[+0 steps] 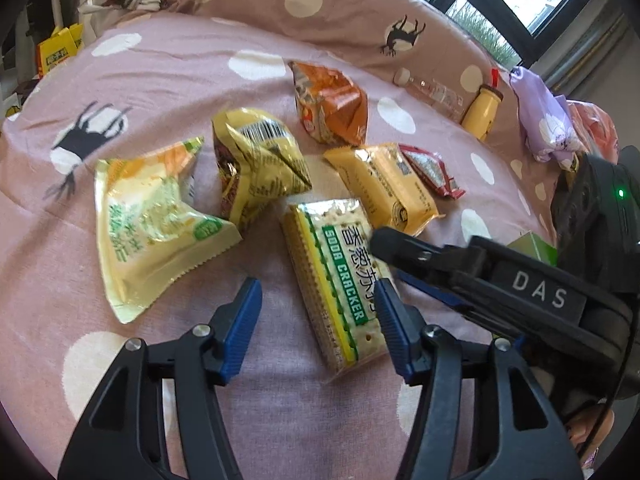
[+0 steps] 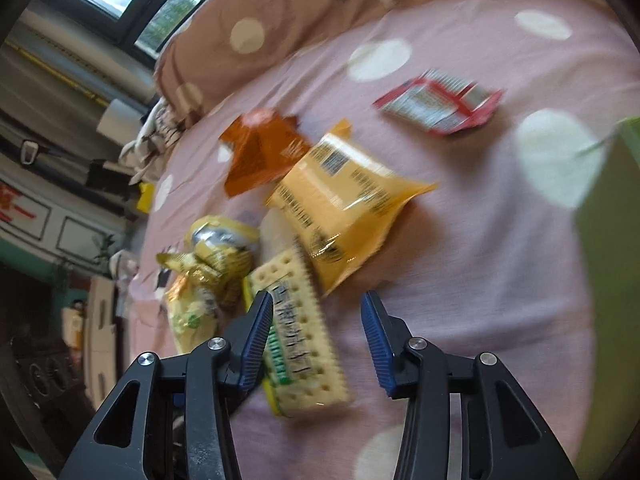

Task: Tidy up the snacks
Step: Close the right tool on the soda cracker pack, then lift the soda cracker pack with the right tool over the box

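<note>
Several snack packs lie on a pink dotted bedspread. A soda cracker pack lies between the open fingers of my left gripper. Around it are a pale green bag, a yellow-green bag, an orange bag, a yellow pack and a small red packet. My right gripper is open and empty; it shows from the right in the left wrist view, over the cracker pack. The right wrist view also shows the yellow pack and red packet.
A clear bottle and a yellow bottle lie at the back by a brown pillow. A purple bag lies far right. A green box stands at the right. Yellow boxes sit off the bed's left.
</note>
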{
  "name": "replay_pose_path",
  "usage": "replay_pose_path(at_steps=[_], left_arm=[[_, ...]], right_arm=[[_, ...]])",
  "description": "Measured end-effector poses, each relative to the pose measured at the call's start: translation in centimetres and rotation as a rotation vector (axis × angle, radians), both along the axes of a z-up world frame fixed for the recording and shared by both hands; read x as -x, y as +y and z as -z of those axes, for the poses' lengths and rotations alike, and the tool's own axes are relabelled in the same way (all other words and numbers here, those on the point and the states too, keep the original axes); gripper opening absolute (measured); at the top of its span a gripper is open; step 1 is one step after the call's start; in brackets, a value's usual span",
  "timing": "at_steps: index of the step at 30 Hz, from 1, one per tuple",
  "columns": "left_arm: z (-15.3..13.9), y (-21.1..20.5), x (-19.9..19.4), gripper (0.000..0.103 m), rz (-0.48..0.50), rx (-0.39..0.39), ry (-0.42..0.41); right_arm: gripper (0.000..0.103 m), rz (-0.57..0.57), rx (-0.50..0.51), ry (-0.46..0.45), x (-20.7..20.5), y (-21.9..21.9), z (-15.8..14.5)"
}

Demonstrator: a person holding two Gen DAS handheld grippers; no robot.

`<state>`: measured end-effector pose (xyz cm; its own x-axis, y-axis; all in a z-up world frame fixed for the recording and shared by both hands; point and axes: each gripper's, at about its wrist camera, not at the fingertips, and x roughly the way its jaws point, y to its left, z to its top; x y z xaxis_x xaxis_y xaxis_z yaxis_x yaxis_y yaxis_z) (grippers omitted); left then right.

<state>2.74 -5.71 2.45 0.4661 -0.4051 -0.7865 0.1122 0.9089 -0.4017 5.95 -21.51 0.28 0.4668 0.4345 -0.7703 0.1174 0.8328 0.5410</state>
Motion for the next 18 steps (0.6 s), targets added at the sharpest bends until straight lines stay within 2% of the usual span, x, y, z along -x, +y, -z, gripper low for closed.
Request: replay_pose_path(at_steps=[3,6,8,18], left_arm=[[0.6,-0.3,-0.3,0.056,0.009,0.011,0.019],[0.7,-0.7,-0.3,0.052,0.021,0.004,0.010],[0.8,-1.0,-0.3,0.037,0.041,0.033,0.013],[-0.8,-1.0,0.9,0.030,0.039,-0.016,-0.055]], right_arm=[[0.047,-0.012,0.017,-0.023,0.1,0.7,0.0],[0.047,-0.015,-0.029,-0.011,0.2,0.7,0.3],[0.047,-0.028,-0.044,-0.013,0.3,0.9,0.5],[0.043,-0.019,-0.005,-0.052,1.1,1.8,-0.9]])
